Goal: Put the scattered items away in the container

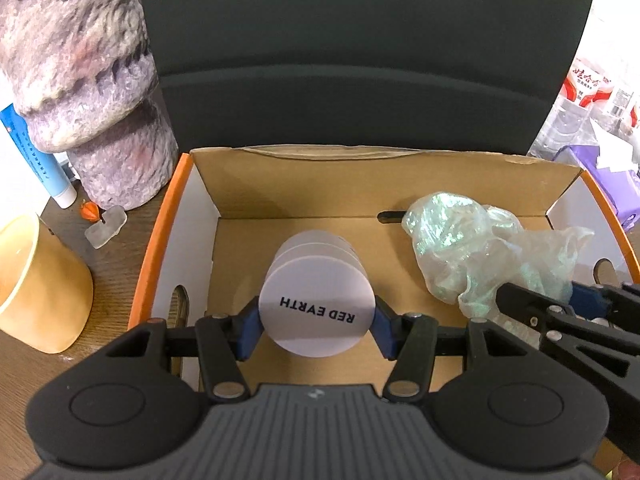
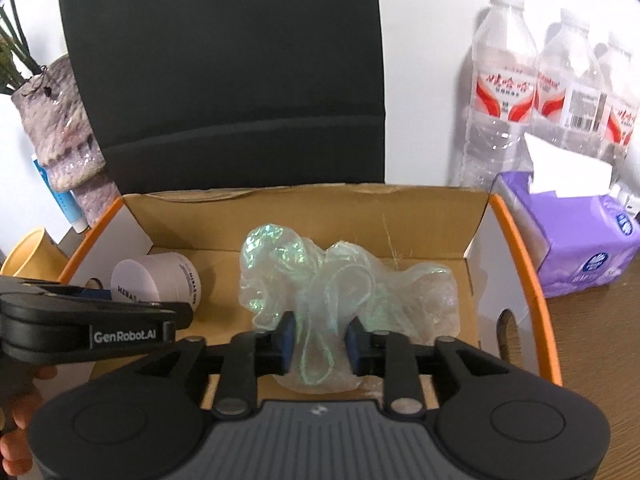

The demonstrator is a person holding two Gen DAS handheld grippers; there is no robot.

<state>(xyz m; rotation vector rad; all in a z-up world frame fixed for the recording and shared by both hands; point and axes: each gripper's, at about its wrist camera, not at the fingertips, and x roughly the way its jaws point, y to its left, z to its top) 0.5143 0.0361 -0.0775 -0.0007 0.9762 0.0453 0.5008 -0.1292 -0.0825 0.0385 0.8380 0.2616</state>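
Box (image 1: 188, 200), cardboard with orange rim, lid (image 2: 224, 80) standing up behind it, is sitting on a wooden table (image 1: 132, 216). Bag (image 2: 344, 280), crumpled iridescent film, is lying inside along the box's right half; right gripper (image 2: 319, 344) is pinching its near edge, blue pads closed into the film. Jar (image 1: 316, 312), white, lettered RED EARTH, is lying on its side in the left half, lid facing the left-wrist camera; left gripper (image 1: 316, 330) is clamping it, pads touching both sides. Vase (image 1: 84, 80), mottled purple, and paper cup (image 1: 36, 280) are standing left of the box. Bottles (image 2: 504, 92) and tissue pack (image 2: 580, 240) are standing right.
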